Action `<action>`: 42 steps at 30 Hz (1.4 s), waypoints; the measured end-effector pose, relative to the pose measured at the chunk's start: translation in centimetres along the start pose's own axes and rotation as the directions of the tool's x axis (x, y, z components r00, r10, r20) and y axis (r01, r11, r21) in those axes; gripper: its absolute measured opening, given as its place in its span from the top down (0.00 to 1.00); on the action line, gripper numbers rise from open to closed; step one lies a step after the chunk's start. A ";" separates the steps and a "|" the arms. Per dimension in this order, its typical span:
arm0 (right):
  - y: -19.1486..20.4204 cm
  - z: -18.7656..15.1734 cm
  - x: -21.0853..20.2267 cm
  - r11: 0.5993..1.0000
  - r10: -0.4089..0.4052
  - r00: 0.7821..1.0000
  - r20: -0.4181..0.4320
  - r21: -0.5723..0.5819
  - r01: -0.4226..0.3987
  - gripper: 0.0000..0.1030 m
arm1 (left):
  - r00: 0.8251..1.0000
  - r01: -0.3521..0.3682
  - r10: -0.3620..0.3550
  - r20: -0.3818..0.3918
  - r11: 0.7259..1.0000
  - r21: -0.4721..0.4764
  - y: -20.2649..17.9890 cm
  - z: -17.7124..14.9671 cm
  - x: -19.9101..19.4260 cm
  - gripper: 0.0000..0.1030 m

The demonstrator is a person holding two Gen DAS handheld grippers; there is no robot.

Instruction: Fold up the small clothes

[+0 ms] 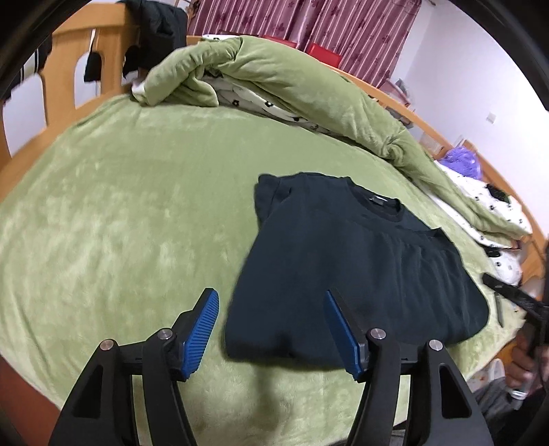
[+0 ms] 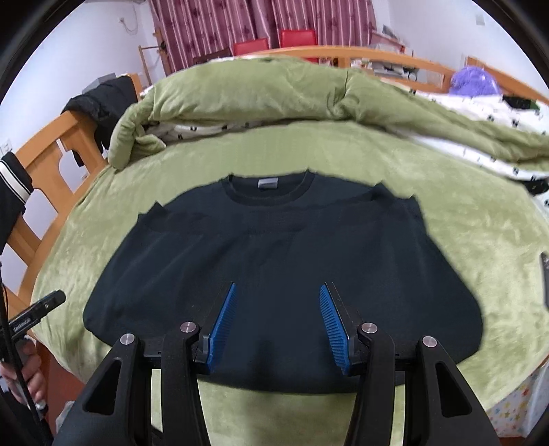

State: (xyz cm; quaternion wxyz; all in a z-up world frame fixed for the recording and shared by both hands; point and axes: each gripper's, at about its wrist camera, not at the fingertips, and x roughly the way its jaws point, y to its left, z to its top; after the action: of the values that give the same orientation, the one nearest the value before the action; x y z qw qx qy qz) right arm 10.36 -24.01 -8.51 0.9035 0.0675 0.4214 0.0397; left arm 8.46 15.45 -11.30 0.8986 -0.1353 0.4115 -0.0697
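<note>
A dark navy T-shirt (image 1: 343, 247) (image 2: 274, 233) lies flat on the green blanket (image 1: 120, 223) (image 2: 463, 240), collar toward the far side and its sleeves tucked in. In the left wrist view, my left gripper (image 1: 271, 295) is open over the shirt's near left corner, one blue pad over the blanket and the other over the cloth. My right gripper (image 2: 278, 286) is open above the middle of the shirt near its hem. No cloth is pinched in either gripper. Each view catches the other gripper at its edge, held by a hand (image 1: 521, 356) (image 2: 27, 370).
A rolled green quilt (image 1: 260, 79) (image 2: 240, 92) with white patterned lining lies along the far side. A wooden bed frame (image 1: 65, 68) (image 2: 44, 164) carries a dark jacket (image 1: 158, 24). A purple bag (image 2: 475, 82) sits far right, and a dark flat object (image 2: 545, 281) lies at the right edge.
</note>
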 end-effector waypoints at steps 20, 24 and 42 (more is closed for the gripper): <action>1.6 -1.5 11.2 0.997 -0.032 0.999 -0.035 0.069 0.034 0.52 | 0.990 0.123 -0.125 -0.065 0.991 -0.044 2.7 -4.8 2.5 0.36; 2.1 -2.7 11.6 0.998 -0.058 0.998 -0.034 -0.002 0.058 0.52 | 0.984 0.150 -0.156 -0.082 0.986 -0.080 2.9 -5.8 3.5 0.36; 1.6 -8.4 5.9 0.993 0.003 0.997 -0.072 -0.120 -0.012 0.52 | 0.955 0.277 -0.295 -0.024 0.919 -0.282 2.1 -4.8 8.0 0.34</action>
State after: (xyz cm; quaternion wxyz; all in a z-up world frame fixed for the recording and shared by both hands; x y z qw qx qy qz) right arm 7.68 -20.93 -18.02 0.8900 0.0132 0.4502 0.0709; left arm 10.08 14.66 -20.64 0.8370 -0.3153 0.4226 -0.1466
